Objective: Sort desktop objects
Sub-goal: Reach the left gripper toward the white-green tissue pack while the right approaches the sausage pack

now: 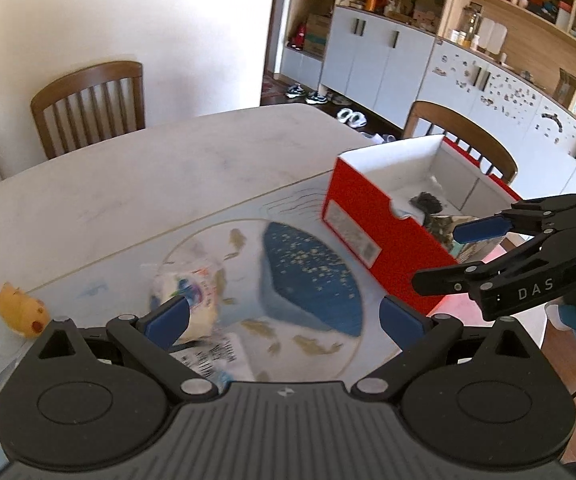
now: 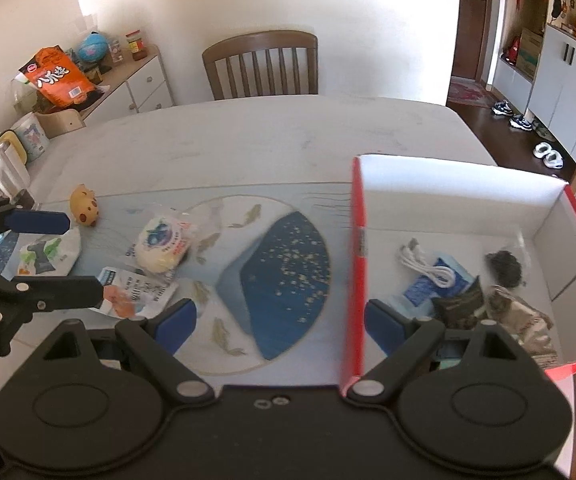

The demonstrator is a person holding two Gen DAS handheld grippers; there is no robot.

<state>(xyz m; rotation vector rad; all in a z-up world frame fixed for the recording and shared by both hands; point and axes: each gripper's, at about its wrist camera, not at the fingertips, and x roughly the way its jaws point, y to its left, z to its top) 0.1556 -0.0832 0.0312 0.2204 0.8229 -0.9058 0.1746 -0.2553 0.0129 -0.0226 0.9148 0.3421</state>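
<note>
Left gripper (image 1: 284, 314) wide open nr round clear-wrapped bun (image 2: 161, 245).

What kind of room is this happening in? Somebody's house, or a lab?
Most likely a home dining room. A pale dining table has wooden slat-back chairs around it, shoes lie on the floor by the storage cabinets, and open wall shelves hold household odds and ends.
</note>
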